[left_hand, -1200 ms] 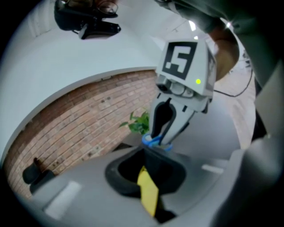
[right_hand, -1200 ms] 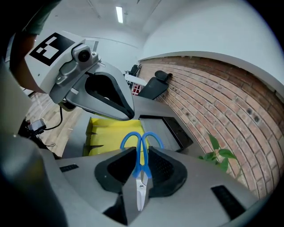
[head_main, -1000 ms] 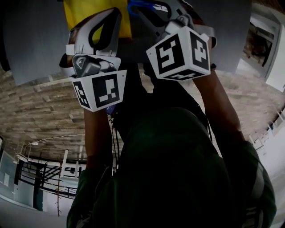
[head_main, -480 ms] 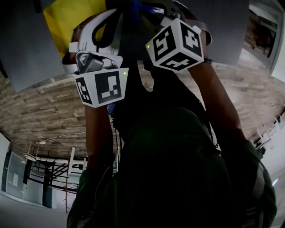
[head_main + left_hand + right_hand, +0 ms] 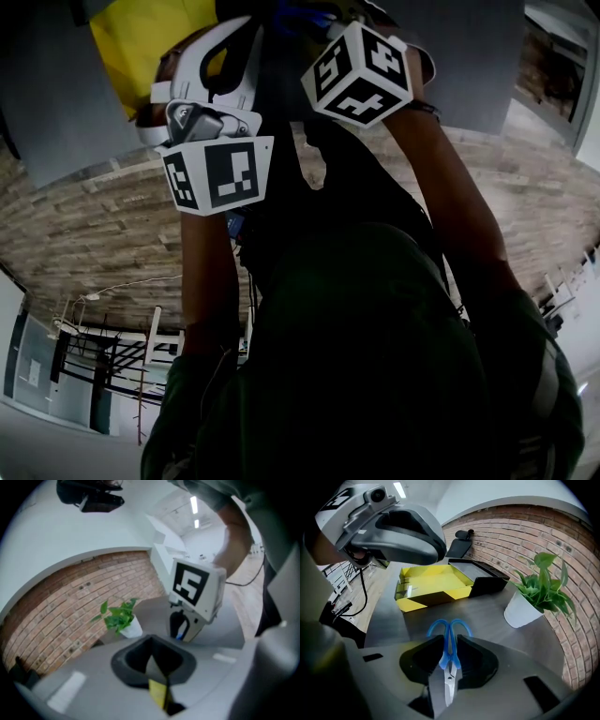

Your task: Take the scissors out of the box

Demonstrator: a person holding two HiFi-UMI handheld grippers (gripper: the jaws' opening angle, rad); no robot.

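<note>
Clamping the blue scissors (image 5: 449,660) at the pivot, the right gripper (image 5: 449,641) holds them over the desk (image 5: 492,616), outside the yellow box (image 5: 433,584); the head view hides that grip. The left gripper (image 5: 150,660) is closed, empty.

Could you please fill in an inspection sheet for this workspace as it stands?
Surface: grey table.
Job's things: blue-handled scissors, out of the open yellow box; a black lid lies against the box.
Clutter: potted plant in a white pot.
Grippers: right tongs shut on the scissors; left tongs closed on a thin yellow strip, seemingly the box's edge.
Cables: one black cable on the floor beside the table.
Surroundings: brick wall, wood-plank floor.
</note>
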